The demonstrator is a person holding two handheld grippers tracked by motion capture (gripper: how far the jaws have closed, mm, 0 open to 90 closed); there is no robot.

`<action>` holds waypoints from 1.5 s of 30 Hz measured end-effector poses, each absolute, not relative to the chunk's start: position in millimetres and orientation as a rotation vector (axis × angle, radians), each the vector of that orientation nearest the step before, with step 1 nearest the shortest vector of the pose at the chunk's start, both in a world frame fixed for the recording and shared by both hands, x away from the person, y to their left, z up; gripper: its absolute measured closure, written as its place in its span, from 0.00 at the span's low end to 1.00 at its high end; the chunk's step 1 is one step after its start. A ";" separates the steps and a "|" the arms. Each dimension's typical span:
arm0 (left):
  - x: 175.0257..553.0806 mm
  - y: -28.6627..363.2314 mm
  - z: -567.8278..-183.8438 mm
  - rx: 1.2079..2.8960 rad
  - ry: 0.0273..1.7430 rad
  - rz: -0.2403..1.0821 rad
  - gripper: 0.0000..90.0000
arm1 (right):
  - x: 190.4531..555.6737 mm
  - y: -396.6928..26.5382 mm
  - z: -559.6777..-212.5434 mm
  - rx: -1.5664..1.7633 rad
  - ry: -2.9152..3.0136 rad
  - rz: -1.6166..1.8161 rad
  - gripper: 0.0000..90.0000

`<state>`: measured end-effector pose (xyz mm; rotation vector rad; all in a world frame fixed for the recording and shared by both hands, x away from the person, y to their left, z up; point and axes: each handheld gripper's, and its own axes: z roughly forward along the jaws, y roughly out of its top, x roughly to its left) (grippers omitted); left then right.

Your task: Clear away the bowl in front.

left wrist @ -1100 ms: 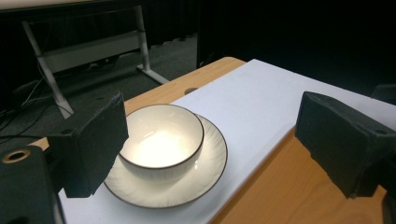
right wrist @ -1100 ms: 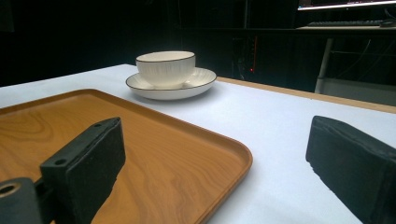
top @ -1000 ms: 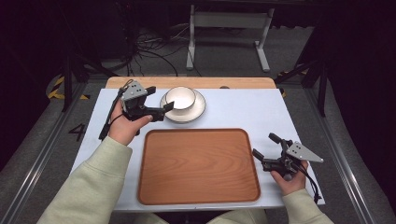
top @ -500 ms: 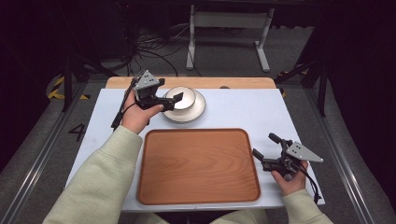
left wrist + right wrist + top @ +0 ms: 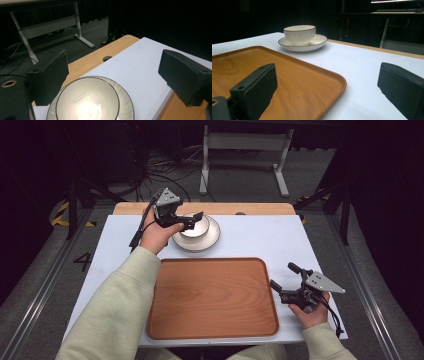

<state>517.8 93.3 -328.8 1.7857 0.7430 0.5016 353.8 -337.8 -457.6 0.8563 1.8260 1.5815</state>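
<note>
Two things were in play at the far edge of the tabletop: a cream bowl with a dark rim, seated on a ribbed saucer, both standing upright just beyond the far edge of the wooden tray. Nothing had been placed on the tray, whose surface lay bare from edge to edge. The left gripper was held over the near-left part of the bowl, its fingers spread wide and released; in the left gripper view the bowl was seen between and below them, with neither finger touching its rim. No grasp had been made, and the bowl and saucer were judged not to have been lifted, since they sat flat on the white surface.

The right gripper was held near the right edge of the tabletop, just beside the tray's right rim, its fingers likewise parted and holding nothing. In the right gripper view the bowl and saucer were seen well apart from it, across the tray.

The work was judged to be at its very start: the approach to the bowl was nearly complete, while the closing of the fingers, the lift and any transfer, probably onto the tray, remained to be done.
</note>
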 end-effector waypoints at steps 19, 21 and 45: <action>539.9 77.6 -322.4 1.883 0.725 0.463 0.12 | 353.3 -337.3 -457.6 0.850 1.827 1.579 0.04; 542.6 76.8 -323.3 1.932 0.712 0.476 0.13 | 353.1 -337.3 -457.6 0.846 1.828 1.575 0.04; 555.6 66.0 -337.4 2.314 0.686 0.371 0.28 | 352.8 -336.2 -457.6 0.826 1.839 1.570 0.05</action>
